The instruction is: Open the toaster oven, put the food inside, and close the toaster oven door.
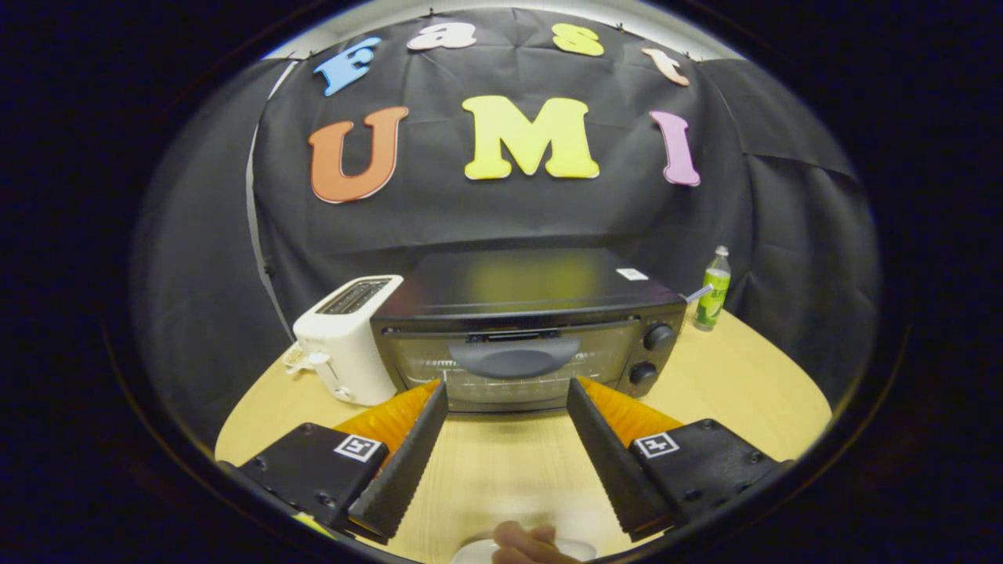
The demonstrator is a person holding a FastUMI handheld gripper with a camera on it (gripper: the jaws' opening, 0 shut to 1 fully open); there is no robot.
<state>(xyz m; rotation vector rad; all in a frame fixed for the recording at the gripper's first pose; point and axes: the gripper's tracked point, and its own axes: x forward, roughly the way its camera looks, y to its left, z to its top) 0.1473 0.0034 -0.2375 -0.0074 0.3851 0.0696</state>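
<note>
Food (523,544) below spread gripper (508,385); toaster oven (525,329) closed, sticker (631,274) unreadable.

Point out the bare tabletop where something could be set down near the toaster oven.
Free: the table strip between the open gripper and ahead to the toaster oven; also the corner right of the oven, before the green bottle. Crowded: the left, where the white toaster sits against the oven.

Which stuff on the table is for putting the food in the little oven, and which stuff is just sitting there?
For the job:
- toaster oven, door shut
- its door handle
- food on a white plate, near the fingers
- gripper, fingers open, pointing at the oven

Just sitting there:
- white toaster beside the oven
- green bottle on the other side
</note>
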